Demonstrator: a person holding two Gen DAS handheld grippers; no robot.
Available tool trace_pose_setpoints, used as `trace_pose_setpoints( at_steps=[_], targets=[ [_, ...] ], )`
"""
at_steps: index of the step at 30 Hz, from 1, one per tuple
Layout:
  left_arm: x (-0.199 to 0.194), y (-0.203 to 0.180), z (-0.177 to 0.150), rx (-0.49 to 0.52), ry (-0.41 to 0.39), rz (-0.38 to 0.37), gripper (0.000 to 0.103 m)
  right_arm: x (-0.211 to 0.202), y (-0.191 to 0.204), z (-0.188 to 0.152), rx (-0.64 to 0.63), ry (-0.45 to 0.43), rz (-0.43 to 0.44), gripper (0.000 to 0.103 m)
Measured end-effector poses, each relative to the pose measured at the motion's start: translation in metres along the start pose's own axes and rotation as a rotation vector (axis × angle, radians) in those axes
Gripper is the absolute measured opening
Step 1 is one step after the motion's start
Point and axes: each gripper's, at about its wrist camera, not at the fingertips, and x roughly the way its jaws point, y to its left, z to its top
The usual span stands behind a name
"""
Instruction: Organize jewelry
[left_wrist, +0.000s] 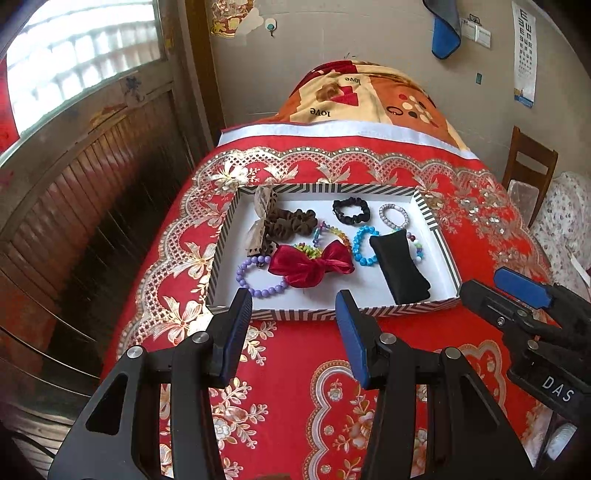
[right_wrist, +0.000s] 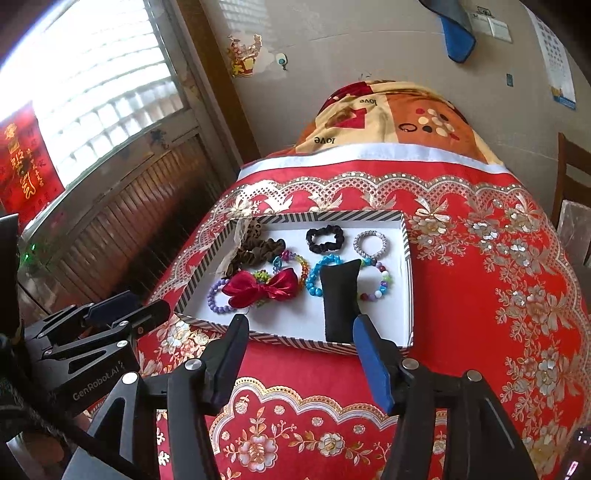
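— Red floral bedspread (left_wrist: 295, 369) lies nearest, under both tools; the left gripper (left_wrist: 293, 306) hangs with its blue pads spread and nothing between them; the right gripper (right_wrist: 301, 332) is spread the same way, just short of the tray's near wall.

— And the jewelry?

— All inside the striped shallow box (left_wrist: 332, 312) on the bed; closest are the purple bead bracelet (left_wrist: 258, 277), the red satin bow (left_wrist: 310, 266) and the black cushion (left_wrist: 400, 266); behind them the blue bead bracelet (left_wrist: 364, 245), a rainbow one (left_wrist: 332, 234) and a multicolour one half under the cushion; farthest, the brown scrunchie (left_wrist: 290, 221), black scrunchie (left_wrist: 351, 210) and clear crystal bracelet (left_wrist: 394, 216).

— What might go wrong?

— The pieces overlap; the bow covers part of the purple bracelet and a green piece, so a pinch there could drag several at once; round beads may slip from flat pads; a push on the light box could slide it over the soft quilt.
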Motion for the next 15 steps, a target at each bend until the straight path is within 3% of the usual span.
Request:
trace_pose_setpoints(
  at_steps=[15],
  targets=[
    [0.0022, 0.0080, -0.0015, -0.016, 0.005, 0.007, 0.047, 0.0039, 0.0086, -0.0005, -0.014, 0.013, -0.002, 0.059]
  ],
)
